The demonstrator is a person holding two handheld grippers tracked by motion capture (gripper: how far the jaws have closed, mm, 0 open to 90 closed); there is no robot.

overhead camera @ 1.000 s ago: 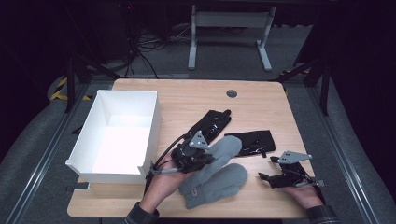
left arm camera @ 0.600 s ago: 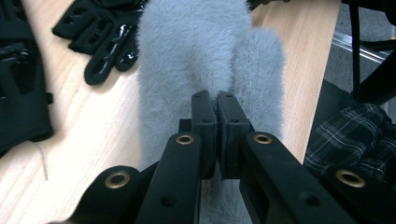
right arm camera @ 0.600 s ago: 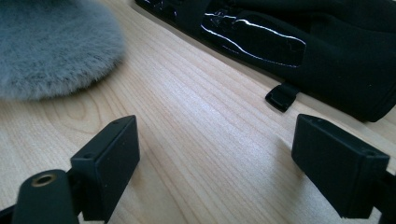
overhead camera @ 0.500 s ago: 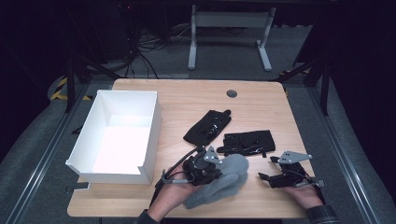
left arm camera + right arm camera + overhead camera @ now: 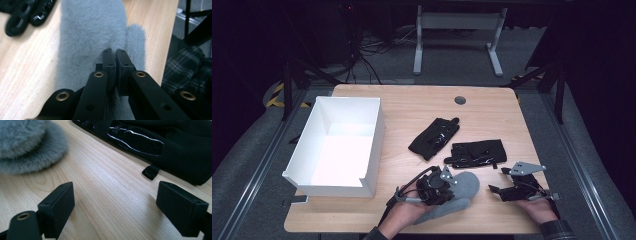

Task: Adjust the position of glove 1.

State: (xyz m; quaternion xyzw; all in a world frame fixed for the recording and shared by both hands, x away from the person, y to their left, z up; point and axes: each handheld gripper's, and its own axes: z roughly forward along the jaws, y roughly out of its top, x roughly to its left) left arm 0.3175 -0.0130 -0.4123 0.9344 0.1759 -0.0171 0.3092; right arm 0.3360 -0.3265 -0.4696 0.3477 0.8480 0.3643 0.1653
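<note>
In the left gripper view we see our left gripper (image 5: 115, 53) with fingers clamped on the fluffy grey fleece mitten (image 5: 92, 32), lying near the wooden counter (image 5: 412, 107)'s front edge. Our right gripper (image 5: 122, 202) (fingers spread wide, holding nothing) rests over bare wood beside the flat black glove (image 5: 175, 147); the high view adds the white open box (image 5: 339, 145) at left.

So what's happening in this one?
A person works two hand-held grippers at a wooden table. The left gripper has its jaws pressed together on a fluffy grey mitten near the front edge. The right gripper rests open on the table, holding nothing. Two black gloves lie mid-table, and an open white box sits to the left, with nothing visible inside.
</note>
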